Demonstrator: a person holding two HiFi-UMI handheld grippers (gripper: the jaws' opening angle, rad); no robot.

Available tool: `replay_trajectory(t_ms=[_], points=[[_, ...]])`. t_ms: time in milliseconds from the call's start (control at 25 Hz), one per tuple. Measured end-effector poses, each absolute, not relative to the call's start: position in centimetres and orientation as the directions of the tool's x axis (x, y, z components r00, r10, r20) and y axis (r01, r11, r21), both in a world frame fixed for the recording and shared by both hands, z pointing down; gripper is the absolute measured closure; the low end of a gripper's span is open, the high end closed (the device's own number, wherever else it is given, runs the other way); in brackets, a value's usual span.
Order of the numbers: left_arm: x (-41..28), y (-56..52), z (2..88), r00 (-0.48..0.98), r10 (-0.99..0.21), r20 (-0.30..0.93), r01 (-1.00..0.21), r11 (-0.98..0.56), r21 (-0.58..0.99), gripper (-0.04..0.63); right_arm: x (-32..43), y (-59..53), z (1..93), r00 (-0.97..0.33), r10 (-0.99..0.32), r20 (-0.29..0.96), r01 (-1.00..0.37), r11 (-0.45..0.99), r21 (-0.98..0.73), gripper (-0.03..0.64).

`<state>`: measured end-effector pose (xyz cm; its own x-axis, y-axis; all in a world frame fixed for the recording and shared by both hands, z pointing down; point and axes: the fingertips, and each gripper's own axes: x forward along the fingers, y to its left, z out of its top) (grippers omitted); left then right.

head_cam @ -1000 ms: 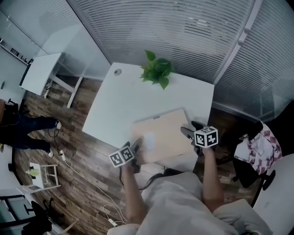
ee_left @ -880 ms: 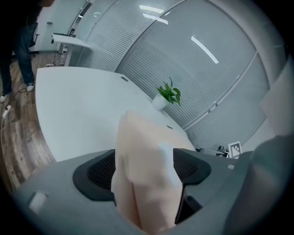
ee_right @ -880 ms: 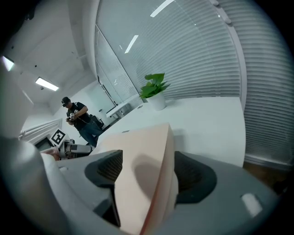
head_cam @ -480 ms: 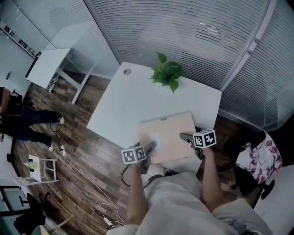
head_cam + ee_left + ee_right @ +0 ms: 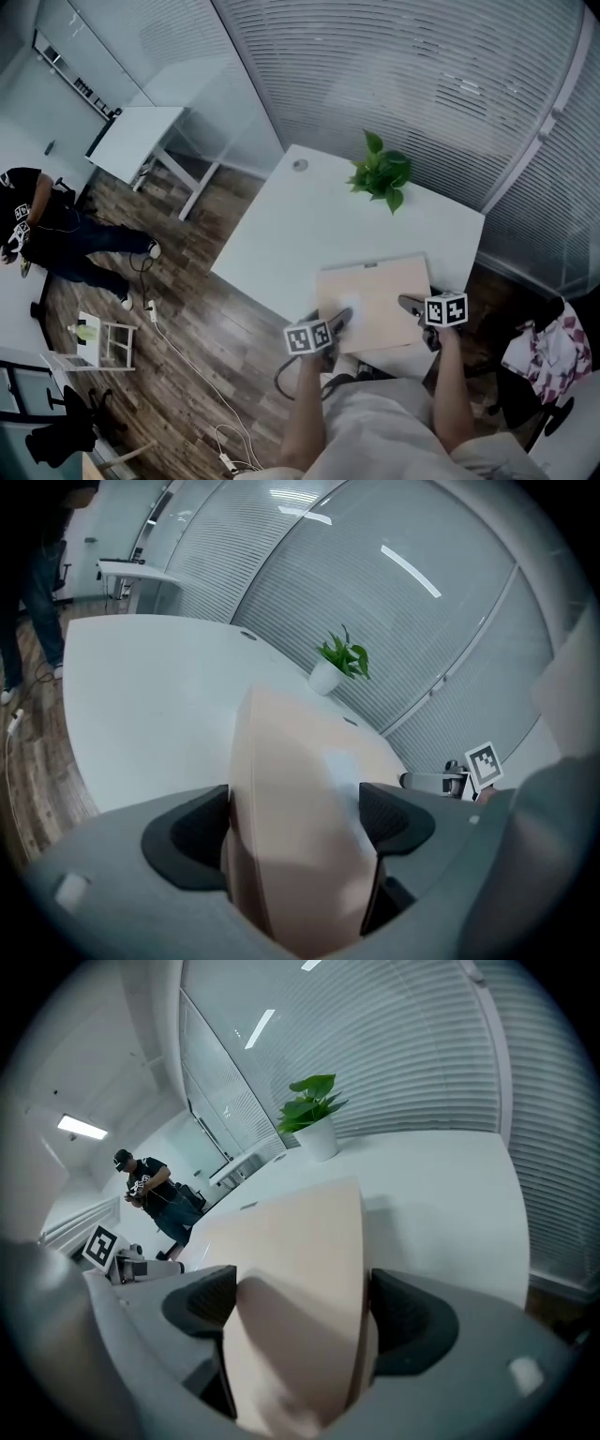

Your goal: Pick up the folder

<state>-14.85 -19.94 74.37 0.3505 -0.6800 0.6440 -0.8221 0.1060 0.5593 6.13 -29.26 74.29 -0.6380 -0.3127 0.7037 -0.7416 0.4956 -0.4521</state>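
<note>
folder (image 5: 375, 298): tan, lying flat on the near part of the white table (image 5: 309, 225). Its near edge looks like it pokes a bit past the table edge, toward the person.
left gripper (image 5: 343, 316): on the near-left corner. Its jaws have just been opening and now stand wide, with the corner between them. Released, not squeezing.
right gripper (image 5: 409, 303): same deal on the near-right corner. Its jaws have just been opening, the folder sits between them, and there's no clamp.
stage (a guess): nothing is lifted yet, and both grippers would have to close before any lift.
risk 1: only a small bite of each corner is in the jaws, so a shallow pinch could let the smooth cover slide out.
risk 2: if 1 side clamps or rises first, the folder tilts and may flop open or twist free.
risk 3: a nudge toward the person could tip it off the table onto the floor.
plant (image 5: 380, 173): well apart at the far side, so no trouble there.
</note>
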Motion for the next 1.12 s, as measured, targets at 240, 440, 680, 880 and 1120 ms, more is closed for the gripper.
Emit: replay_trajectory(t_ms=[240,440,680,880,1120], points=[[-14.9,-20.4,75.1,0.335,-0.684,0.648,-0.822,0.124,0.556,0.173,6.0,-29.6,75.0,-0.636,-0.321,0.702,-0.745,0.493,-0.450,0.176],[-14.8,-20.1,74.8,0.331,-0.683,0.651,-0.829,0.120,0.547,0.173,6.2,-29.2,74.9,-0.625,-0.329,0.708,-0.754,0.489,-0.438,0.166],[-15.6,-18.9,74.3,0.303,-0.693,0.654,-0.839,0.132,0.528,0.175,5.3,-28.6,74.3,-0.634,-0.340,0.695,-0.746,0.507,-0.432,0.167],[-17.1,-16.5,74.1,0.264,-0.710,0.653,-0.831,0.176,0.527,0.175,3.2,-27.4,74.0,-0.651,-0.308,0.694,-0.714,0.558,-0.423,0.167],[-19.8,-14.4,72.2,0.194,-0.745,0.638,-0.847,0.201,0.491,0.175,-0.2,-26.4,72.6,-0.690,-0.301,0.659,-0.669,0.612,-0.421,0.167]])
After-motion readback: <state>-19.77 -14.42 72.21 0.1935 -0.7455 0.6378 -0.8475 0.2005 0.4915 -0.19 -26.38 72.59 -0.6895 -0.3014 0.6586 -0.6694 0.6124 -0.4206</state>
